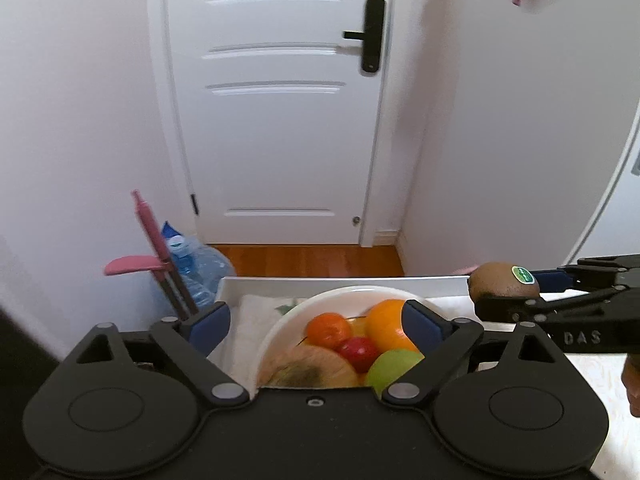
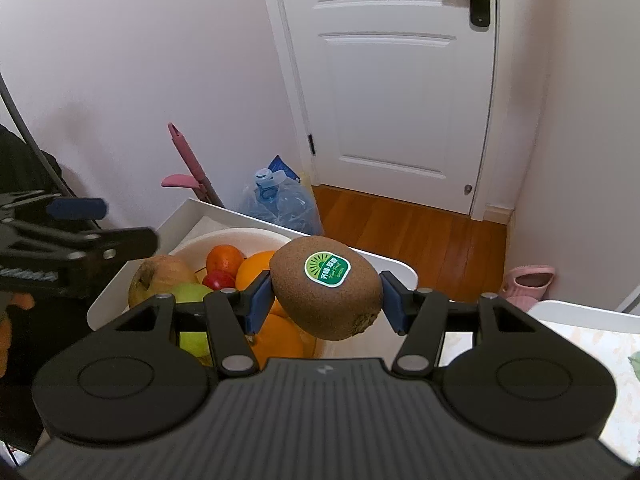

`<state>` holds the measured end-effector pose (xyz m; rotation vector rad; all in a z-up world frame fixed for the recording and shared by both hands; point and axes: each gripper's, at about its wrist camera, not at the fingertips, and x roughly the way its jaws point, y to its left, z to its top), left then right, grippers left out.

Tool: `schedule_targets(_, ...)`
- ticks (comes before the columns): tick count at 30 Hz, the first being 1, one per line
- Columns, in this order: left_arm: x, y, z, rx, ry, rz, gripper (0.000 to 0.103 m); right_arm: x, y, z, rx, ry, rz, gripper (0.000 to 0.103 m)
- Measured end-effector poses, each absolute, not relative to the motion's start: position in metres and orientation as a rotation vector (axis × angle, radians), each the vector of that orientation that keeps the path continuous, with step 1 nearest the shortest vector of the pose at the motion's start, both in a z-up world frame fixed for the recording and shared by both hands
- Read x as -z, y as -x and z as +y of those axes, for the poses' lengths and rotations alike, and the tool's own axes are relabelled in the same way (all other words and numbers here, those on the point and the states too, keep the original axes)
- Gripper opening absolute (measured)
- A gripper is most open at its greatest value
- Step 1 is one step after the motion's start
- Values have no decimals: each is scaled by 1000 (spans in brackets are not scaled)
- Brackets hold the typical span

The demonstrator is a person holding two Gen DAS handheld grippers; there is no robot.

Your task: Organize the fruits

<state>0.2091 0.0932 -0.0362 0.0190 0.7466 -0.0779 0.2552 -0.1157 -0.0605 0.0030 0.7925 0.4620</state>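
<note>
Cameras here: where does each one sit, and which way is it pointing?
Left wrist: on the left gripper, facing the white door over the fruit bowl; its open fingers show.
Right wrist: on the right gripper, facing the same door; its fingers clamp a kiwi.
Shared: bowl, door, kiwi, each other's gripper.

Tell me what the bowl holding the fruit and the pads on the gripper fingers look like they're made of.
Bowl: smooth, glossy white with a thin rim, so probably glazed ceramic, though hard plastic would look the same. Finger pads on the right gripper: matte blue, pressed against the kiwi, so likely rubber or soft plastic.
</note>
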Motion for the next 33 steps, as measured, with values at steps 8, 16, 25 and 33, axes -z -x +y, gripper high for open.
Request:
schedule_targets(8,34,-183,98,33,-23,726,95,76,-267,-106,-459,-31,807,72)
schedule_targets(16,41,-164,89,42,-39,706,96,90,-273,-102,-483,-50,813,72)
schedule_targets(25,45,-154,84,39,-36,716,96,98,-273,-103,-499,-103,815,97)
schedule_targets(33,42,-144,86,49,-25,713,96,85,-262,-109,-448,-101,789,97)
